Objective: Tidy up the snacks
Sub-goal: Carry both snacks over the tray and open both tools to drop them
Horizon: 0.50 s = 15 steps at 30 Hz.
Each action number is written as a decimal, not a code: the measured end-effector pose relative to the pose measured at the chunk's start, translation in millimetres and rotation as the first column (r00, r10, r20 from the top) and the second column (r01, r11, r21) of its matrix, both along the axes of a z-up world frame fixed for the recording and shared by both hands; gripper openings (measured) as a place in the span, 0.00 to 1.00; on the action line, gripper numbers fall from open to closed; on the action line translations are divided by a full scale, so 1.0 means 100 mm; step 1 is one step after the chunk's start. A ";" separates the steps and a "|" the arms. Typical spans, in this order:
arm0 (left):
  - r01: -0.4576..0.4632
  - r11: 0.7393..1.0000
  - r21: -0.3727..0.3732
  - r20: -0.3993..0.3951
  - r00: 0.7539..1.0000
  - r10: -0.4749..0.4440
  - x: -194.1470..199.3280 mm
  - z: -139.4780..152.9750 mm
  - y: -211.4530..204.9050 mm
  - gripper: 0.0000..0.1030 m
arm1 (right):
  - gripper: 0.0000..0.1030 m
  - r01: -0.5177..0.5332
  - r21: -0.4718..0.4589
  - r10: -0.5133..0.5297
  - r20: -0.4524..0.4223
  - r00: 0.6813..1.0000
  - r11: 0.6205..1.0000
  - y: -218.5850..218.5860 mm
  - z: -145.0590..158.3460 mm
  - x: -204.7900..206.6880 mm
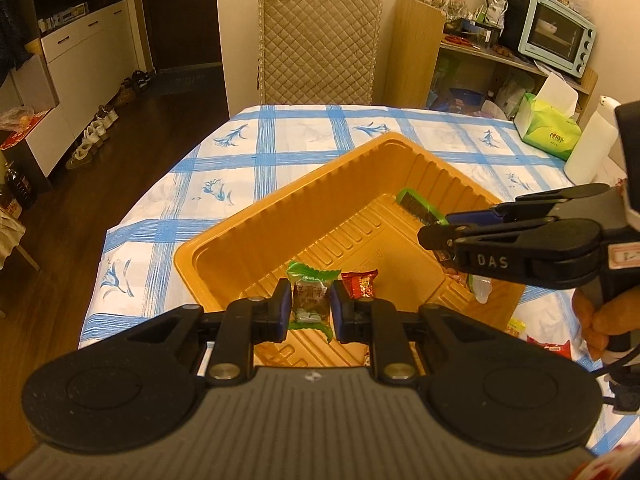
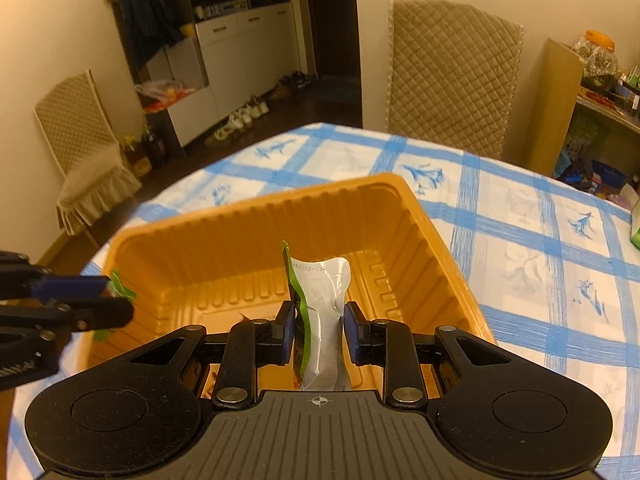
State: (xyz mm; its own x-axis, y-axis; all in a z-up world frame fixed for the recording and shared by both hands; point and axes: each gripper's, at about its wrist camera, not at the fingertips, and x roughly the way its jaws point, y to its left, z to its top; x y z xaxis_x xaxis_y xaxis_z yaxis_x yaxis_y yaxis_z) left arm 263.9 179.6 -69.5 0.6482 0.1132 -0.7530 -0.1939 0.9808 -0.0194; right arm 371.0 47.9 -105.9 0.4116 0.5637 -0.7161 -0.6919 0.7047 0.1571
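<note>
An orange plastic tray [image 1: 300, 216] sits on the blue-checked tablecloth. Over its near corner my left gripper [image 1: 310, 308] is shut on a green-wrapped candy [image 1: 308, 300]. A red snack packet [image 1: 360, 284] and a green item with dark stripes [image 1: 420, 206] lie inside the tray. My right gripper [image 1: 434, 230] reaches in from the right with a packet hanging under it. In the right wrist view, the right gripper [image 2: 318, 332] is shut on a green and silver packet [image 2: 324, 300] above the tray [image 2: 240, 240]. The left gripper [image 2: 108, 300] shows at the left edge with its candy [image 2: 120, 284].
A quilted chair [image 1: 320, 36] stands behind the table. A green tissue box [image 1: 550, 132] and a white paper roll [image 1: 592, 152] stand at the far right of the table. Red and yellow snack packets [image 1: 548, 346] lie on the cloth right of the tray. The table's left edge drops to dark floor.
</note>
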 end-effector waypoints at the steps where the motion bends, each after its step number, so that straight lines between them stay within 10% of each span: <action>1: 0.001 1.000 0.000 -0.002 1.000 -0.001 0.01 -0.01 0.01 0.18 | 0.26 0.001 -0.007 -0.001 -0.002 1.000 1.000 0.01 -0.03 0.01; 15: 0.010 1.000 -0.002 -0.019 1.000 -0.010 0.13 -0.08 0.06 0.18 | 0.49 0.092 0.026 -0.090 -0.075 0.993 0.995 -0.17 -0.01 0.04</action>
